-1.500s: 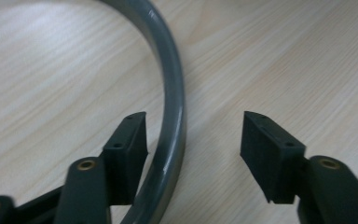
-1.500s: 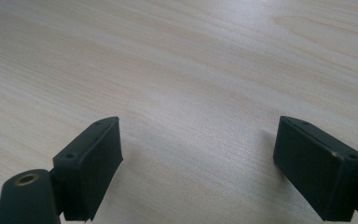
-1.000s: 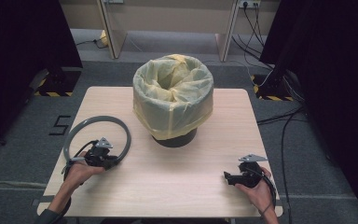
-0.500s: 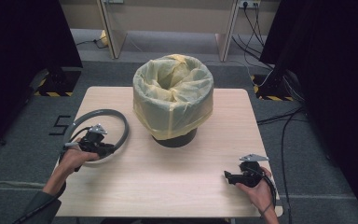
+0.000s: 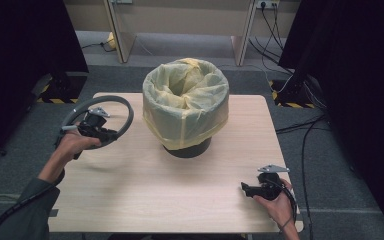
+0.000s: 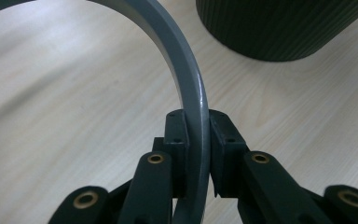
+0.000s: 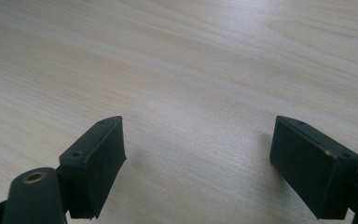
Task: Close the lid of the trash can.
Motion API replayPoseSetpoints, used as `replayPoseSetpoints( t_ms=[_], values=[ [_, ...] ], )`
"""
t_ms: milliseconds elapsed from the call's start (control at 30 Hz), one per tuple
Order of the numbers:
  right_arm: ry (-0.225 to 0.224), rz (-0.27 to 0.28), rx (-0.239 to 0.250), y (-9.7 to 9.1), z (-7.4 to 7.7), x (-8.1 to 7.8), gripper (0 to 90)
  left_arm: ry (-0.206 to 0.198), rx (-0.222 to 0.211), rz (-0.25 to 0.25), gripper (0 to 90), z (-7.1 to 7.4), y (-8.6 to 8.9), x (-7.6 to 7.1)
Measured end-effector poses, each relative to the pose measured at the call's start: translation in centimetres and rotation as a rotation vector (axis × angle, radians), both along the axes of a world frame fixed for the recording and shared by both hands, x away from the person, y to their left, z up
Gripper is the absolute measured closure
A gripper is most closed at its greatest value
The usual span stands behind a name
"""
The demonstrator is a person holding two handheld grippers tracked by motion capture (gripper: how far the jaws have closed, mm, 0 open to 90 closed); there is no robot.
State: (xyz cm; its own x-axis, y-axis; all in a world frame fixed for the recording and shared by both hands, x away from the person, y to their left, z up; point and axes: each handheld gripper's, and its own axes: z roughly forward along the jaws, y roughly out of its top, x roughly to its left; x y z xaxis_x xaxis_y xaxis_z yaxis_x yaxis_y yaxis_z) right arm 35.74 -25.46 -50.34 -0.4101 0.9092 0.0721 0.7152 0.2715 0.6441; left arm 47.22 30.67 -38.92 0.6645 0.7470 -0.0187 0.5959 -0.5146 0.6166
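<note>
**At the left of the table, the ring is up in the air**

On the table (image 5: 130, 200), seen from the high view, the big things sit as they did a second ago. The bin (image 5: 186, 107) with its yellow bag stands in the middle, a bit toward 12 o'clock. The right hand stays low at about 4 o'clock from the bin, in the same spot as before.

The change is on the left. A second ago the grey ring (image 5: 97, 119) lay near the table's left edge, close to the person. Now it has gone up and away from the person, toward 9 o'clock of the bin, and it sits just beside the yellow bag without touching it. It is tilted now, with the far side higher.

The ring is round, so it has no long side. Its open hole faces up and a bit toward the person.

The left gripper (image 6: 196, 154) pinches the ring's rim (image 6: 186, 74) between its two black pads, on the side nearest the person. The band runs straight up from the jaws and curves away.

The right gripper (image 7: 196, 163) has its jaws spread wide over bare wood, with nothing between them.
</note>
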Motion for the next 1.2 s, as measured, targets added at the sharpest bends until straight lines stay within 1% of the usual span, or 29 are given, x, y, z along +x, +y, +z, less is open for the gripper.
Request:
replayPoseSetpoints(
  t_ms=[33, 100, 167, 233, 400, 467, 533, 567, 600, 633, 733, 800, 833, 933, 1000, 1067, 1200],
  values=[
    [-0.001, 0.001, -0.001, 0.0, 0.0, 0.0, 18.1, -0.013, 0.006, 0.002, 78.3, 1.0, -0.1, 0.2],
    [0.000, -0.001, 0.000, 0.0, 0.0, 0.0, 18.1, -0.032, 0.025, 0.000, 78.3, 2.3, -0.2, 0.4],
    [0.001, 0.000, 0.000, 0.0, 0.0, 0.0, 18.1, -0.046, 0.031, 0.001, 78.3, 4.1, -0.3, 0.8],
    [0.000, 0.002, -0.002, -0.1, 0.0, 0.0, 18.1, -0.061, 0.045, 0.000, 78.3, 5.4, -0.5, 1.1],
    [-0.003, 0.002, -0.005, -0.1, 0.0, 0.1, 18.1, -0.094, 0.054, -0.002, 78.3, 9.1, -0.9, 1.8],
    [-0.004, 0.002, -0.005, -0.1, 0.0, 0.1, 18.1, -0.104, 0.051, 0.004, 78.3, 10.5, -1.1, 2.1],
    [-0.001, -0.002, -0.005, -0.1, 0.0, 0.1, 18.1, -0.115, 0.062, -0.003, 78.3, 11.8, -1.6, 2.2],
    [-0.003, 0.001, -0.006, -0.1, 0.0, 0.1, 18.1, -0.121, 0.063, -0.014, 78.3, 12.7, -2.0, 2.2],
    [-0.002, -0.001, -0.004, -0.1, 0.0, 0.1, 18.2, -0.127, 0.057, -0.020, 78.3, 13.3, -2.3, 2.2],
    [-0.004, 0.003, -0.005, -0.2, 0.0, 0.1, 18.2, -0.131, 0.057, -0.022, 78.3, 13.6, -2.5, 2.2],
    [-0.001, -0.001, -0.003, -0.2, 0.0, 0.1, 18.1, -0.156, 0.064, -0.041, 78.3, 15.2, -3.5, 2.3],
    [-0.004, 0.002, -0.006, -0.2, 0.0, 0.1, 18.1, -0.163, 0.066, -0.053, 78.3, 16.0, -4.4, 2.4],
    [-0.003, 0.000, -0.004, -0.2, 0.0, 0.1, 18.1, -0.157, 0.066, -0.058, 78.3, 16.3, -4.9, 2.4],
    [-0.001, -0.001, -0.002, -0.2, 0.0, 0.1, 18.1, -0.166, 0.075, -0.079, 78.3, 17.4, -6.3, 2.4],
    [-0.002, -0.001, -0.002, -0.2, 0.0, 0.1, 18.1, -0.174, 0.057, -0.093, 78.3, 18.1, -7.5, 2.5],
    [-0.001, -0.002, -0.001, -0.2, 0.0, 0.1, 18.1, -0.178, 0.067, -0.109, 78.2, 18.4, -8.2, 2.4],
    [-0.002, -0.001, -0.001, -0.2, 0.0, 0.1, 18.1, -0.180, 0.062, -0.140, 78.2, 18.9, -10.4, 2.4]
  ],
)
